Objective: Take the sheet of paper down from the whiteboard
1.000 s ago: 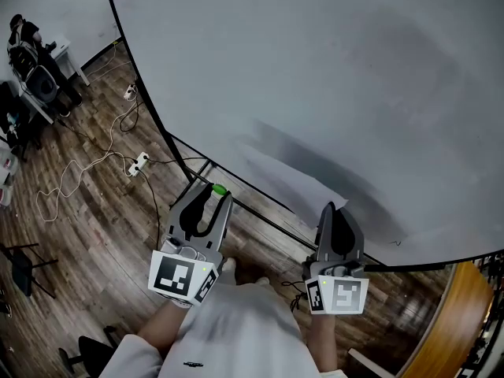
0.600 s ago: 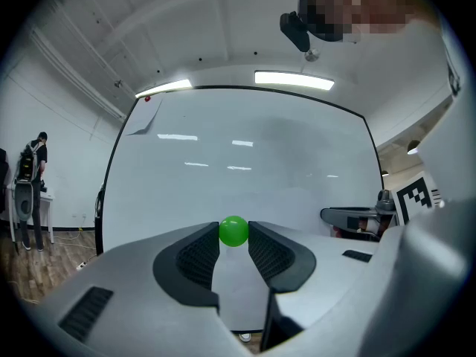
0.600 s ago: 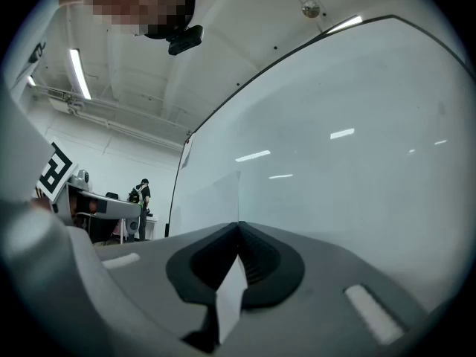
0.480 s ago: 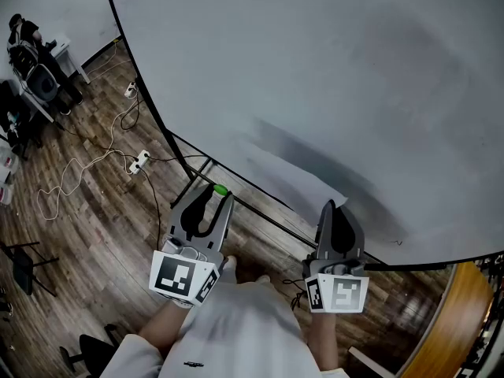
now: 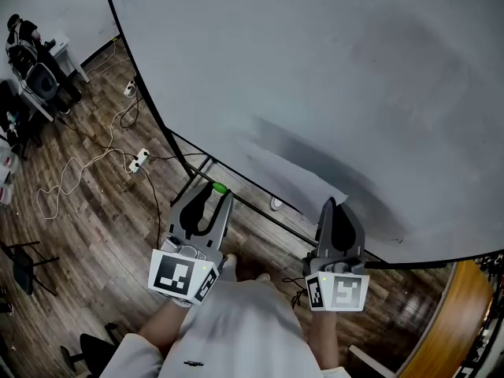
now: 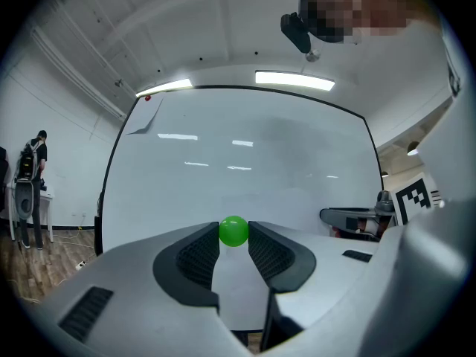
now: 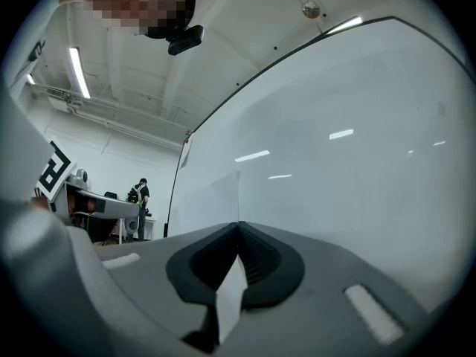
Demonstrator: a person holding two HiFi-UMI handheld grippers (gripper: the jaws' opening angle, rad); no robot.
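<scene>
Currently, two tongs are held out level toward one large whiteboard [image 5: 331, 69], whose lower edge runs slantwise above them in the head view. The right tongs [image 5: 335, 207] are closed on the one sheet of paper [image 5: 287, 176]. In the right gripper view its edge is seen pinched between the ribbed pads and rising straight up from them. In the head view the sheet is spread up and to the left from those tongs, across the low part of the board. Whether it touches the board cannot be told. The left tongs [image 5: 216, 195] are clamped on one small green ball [image 6: 233, 231], which is gripped at the very tips with the pads pressed on either side. On the wooden floor [image 5: 87, 211], two white power strips [image 5: 139, 162] are seen with cables trailing from them. One person [image 5: 22, 31] is seen far off at the left, beside a white desk.
</scene>
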